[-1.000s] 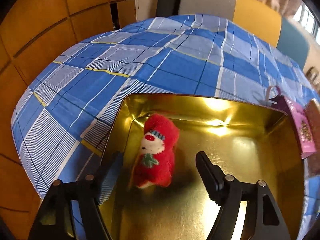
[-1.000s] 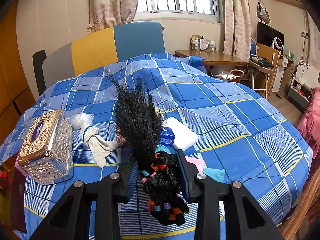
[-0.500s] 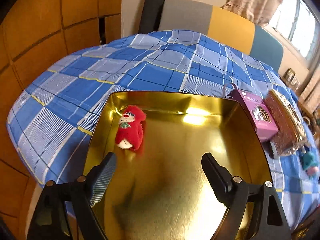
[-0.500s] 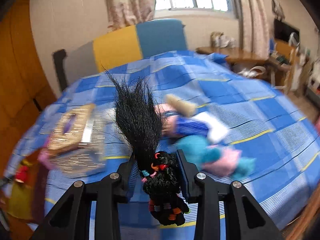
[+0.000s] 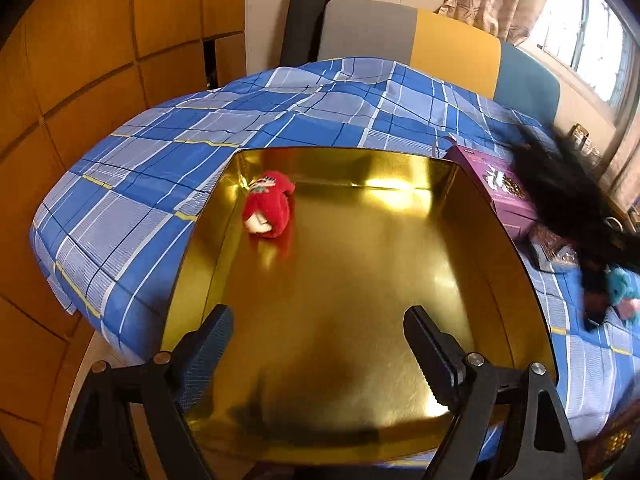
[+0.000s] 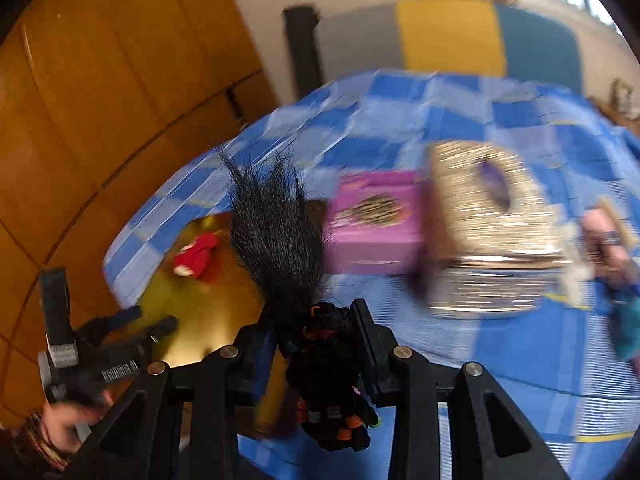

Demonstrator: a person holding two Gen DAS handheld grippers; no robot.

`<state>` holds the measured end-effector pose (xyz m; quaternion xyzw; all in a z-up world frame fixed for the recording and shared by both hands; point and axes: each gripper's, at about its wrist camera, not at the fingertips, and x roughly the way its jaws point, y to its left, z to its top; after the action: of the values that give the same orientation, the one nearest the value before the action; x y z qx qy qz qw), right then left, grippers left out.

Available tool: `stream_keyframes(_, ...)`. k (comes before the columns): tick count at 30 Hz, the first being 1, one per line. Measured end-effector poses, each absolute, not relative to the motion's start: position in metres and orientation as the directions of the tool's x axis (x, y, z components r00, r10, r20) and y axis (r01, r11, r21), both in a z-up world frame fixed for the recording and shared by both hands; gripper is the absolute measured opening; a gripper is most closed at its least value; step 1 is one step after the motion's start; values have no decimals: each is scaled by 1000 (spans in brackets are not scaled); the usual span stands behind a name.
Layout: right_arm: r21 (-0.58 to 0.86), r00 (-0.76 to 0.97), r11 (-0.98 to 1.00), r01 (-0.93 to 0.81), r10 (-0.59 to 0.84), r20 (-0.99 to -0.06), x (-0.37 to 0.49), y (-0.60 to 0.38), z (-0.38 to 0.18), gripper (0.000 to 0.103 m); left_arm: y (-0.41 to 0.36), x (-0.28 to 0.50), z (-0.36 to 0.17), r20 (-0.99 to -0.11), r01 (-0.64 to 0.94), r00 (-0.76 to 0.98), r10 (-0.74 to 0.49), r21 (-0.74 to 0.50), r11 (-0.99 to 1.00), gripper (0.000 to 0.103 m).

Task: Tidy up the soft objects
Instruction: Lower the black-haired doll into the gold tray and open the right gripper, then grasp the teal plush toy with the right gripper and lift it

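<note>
Left gripper spread wide, empty, above near edge of gold tray. Red plush lies in tray's far-left corner. Right gripper clamped on black-haired doll, above bed beside tray's right edge. Risk – long hair catches tray rim, or doll drops short onto blue plaid sheet. Right view motion-blurred; purple box, tissue box smeared – doll's face unseen.

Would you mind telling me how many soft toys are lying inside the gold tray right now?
1: a red plush lies in the far left corner of the tray. The right gripper holds a black-haired doll outside it.
</note>
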<state>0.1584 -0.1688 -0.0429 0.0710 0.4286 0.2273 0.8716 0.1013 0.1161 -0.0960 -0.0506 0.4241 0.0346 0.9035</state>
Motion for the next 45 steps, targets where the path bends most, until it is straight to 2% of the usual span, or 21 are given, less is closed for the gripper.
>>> stream_keyframes(3,376,448,855,-358,511,-734,177,-126,-54,36,125,96,-95,-764,-128,644,44,-51,991,88)
stream_keyframes(13,407,288,877,-255,471,-834,238,-28,-102,36,173,95,-91,-746,-308,646,160,-63,949,88)
stream_keyframes(18,479,258,865,-153,502,-825,256,-6,-123,42,181,98,-96,-765,-331,626,155,-80,940,89)
stream_keyframes(22,523,253,834,-177,552,-795,261,6,-126,43,179,99,-99,-770,-325,621,147,-83,942,89)
stream_keyframes(30,469,300,853,-228,520,-800,243,-7,-108,43,170,97,-99,-762,-302,633,134,-84,950,89)
stream_keyframes(34,434,352,854,-286,515,-781,227,-25,-88,43,166,96,-98,-757,-261,650,73,-132,956,89)
stream_keyframes(38,365,437,868,-336,487,-756,206,-49,-65,43,151,94,-93,-741,-210,669,53,-120,970,89)
stream_keyframes(41,320,487,888,-330,450,-749,193,-75,-54,43,137,91,-89,-726,-164,687,39,-103,981,89)
stream_keyframes(45,249,544,927,-280,367,-755,176,-119,-49,43,117,87,-87,-731,-80,681,-46,-136,987,89)
